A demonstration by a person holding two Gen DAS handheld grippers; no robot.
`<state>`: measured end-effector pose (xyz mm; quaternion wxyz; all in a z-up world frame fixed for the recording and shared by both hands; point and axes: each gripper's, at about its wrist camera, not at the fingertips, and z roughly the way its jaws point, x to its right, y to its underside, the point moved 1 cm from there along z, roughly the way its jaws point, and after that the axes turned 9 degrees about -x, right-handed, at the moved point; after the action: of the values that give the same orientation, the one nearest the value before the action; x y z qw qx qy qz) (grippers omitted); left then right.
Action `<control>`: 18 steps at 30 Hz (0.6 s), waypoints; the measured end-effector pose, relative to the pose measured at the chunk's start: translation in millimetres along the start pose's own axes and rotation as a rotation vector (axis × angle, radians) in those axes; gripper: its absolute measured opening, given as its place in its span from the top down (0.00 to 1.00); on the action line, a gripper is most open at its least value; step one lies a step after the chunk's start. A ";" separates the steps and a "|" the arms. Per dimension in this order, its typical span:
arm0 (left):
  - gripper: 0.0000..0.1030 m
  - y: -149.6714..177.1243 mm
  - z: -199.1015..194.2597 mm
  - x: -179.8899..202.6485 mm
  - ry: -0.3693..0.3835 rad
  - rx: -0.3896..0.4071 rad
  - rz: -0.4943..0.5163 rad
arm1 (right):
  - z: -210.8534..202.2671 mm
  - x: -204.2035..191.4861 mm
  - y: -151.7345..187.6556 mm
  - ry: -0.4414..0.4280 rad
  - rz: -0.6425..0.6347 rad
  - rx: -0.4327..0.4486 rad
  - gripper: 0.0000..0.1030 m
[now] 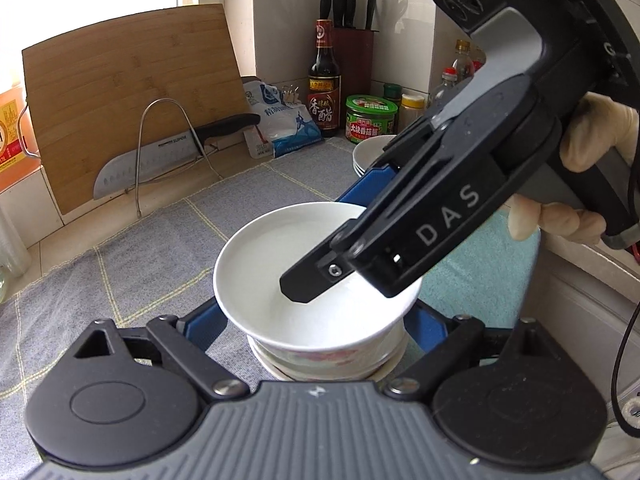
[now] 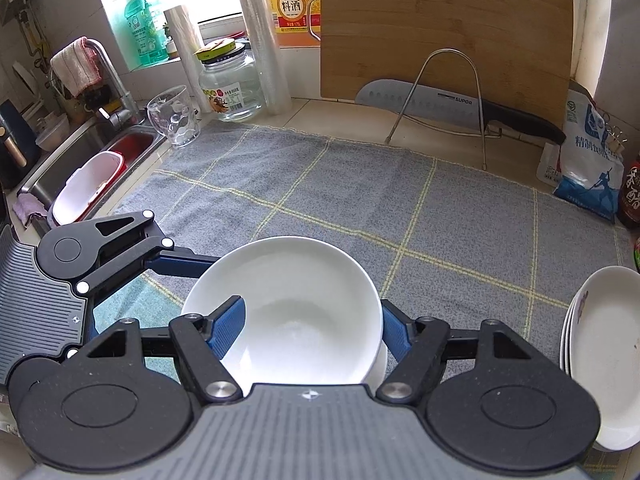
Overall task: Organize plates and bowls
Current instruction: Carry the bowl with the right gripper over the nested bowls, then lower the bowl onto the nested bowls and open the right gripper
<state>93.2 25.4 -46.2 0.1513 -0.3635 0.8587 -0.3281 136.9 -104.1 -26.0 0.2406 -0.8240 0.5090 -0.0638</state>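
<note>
Your right gripper (image 2: 312, 320) is clamped on the white bowl's (image 2: 296, 300) rim, one finger inside, over the grey mat (image 2: 360, 184). Your left gripper (image 1: 316, 320) straddles the lower stacked bowl (image 1: 320, 364), spread wide; can't tell if it's touching.

You are working in a home kitchen: the tiled counter (image 2: 320, 128) carries a grey checked cloth (image 2: 320, 200), with a bamboo cutting board (image 2: 440, 28) leaning against the wall and a cleaver (image 2: 440, 106) resting in a wire rack (image 2: 476, 92). To your left you have a steel sink (image 2: 60, 160) with a tap (image 2: 116, 80), dish soap (image 2: 142, 20) on the windowsill and a jug of cooking wine (image 2: 292, 0). In the far corner you will note a knife block (image 1: 352, 32), a vinegar bottle (image 1: 324, 80), a salt bag (image 1: 280, 120), seasoning jars (image 1: 370, 118) and stacked white plates (image 2: 604, 360).
</note>
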 end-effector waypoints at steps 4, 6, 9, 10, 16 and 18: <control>0.09 0.4 5.9 0.3 0.008 -0.018 0.001 | 4.9 4.5 2.9 -0.004 0.011 -0.009 0.26; 0.09 0.3 8.6 0.7 0.012 -0.025 0.000 | 6.3 6.4 4.2 -0.004 0.016 -0.013 0.26; 0.09 1.0 11.4 0.4 0.018 -0.035 -0.001 | 7.9 8.6 5.9 -0.005 0.017 -0.018 0.26; 0.09 1.0 12.7 0.2 0.019 -0.039 -0.001 | 8.2 9.5 6.5 -0.007 0.018 -0.017 0.26; 0.09 -1.1 15.5 0.7 0.020 -0.042 0.006 | 11.1 12.4 7.9 -0.008 0.024 -0.019 0.26; 0.09 -1.2 15.8 0.6 0.021 -0.044 0.010 | 11.9 13.1 8.2 -0.009 0.026 -0.019 0.26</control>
<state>101.3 17.1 -57.1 0.1359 -0.3590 0.8690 -0.3122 140.6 -114.5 -42.1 0.2358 -0.8200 0.5189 -0.0520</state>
